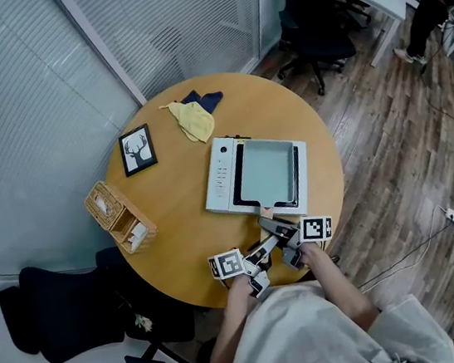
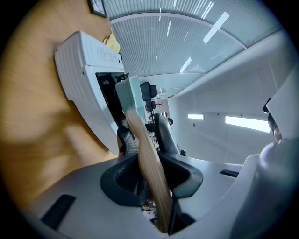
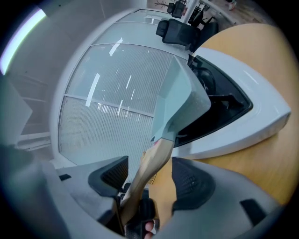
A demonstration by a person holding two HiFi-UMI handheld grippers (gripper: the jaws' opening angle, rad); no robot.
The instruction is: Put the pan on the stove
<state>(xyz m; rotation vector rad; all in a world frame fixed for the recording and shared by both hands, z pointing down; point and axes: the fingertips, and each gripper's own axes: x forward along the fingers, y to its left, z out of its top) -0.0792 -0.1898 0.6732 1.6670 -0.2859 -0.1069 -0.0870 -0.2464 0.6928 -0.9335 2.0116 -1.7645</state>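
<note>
A pale green square pan (image 1: 268, 172) lies on the white stove (image 1: 220, 177) in the middle of the round wooden table (image 1: 177, 242). Its wooden handle (image 1: 265, 211) points toward me over the stove's front edge. My left gripper (image 1: 261, 255) is shut on the handle (image 2: 149, 168), with the pan (image 2: 128, 95) and the stove (image 2: 81, 65) beyond it. My right gripper (image 1: 277, 230) stands open around the same handle (image 3: 152, 163), its pads (image 3: 194, 179) apart from the wood. The pan (image 3: 180, 100) fills the middle of the right gripper view, over the stove (image 3: 243, 116).
A framed deer picture (image 1: 137, 150), a yellow cloth (image 1: 193, 120) with a blue one (image 1: 203, 100), and a wicker basket (image 1: 119, 215) sit on the table's left and far side. Black chairs (image 1: 69, 312) (image 1: 311, 5) stand around. A person (image 1: 432, 1) is at the far right.
</note>
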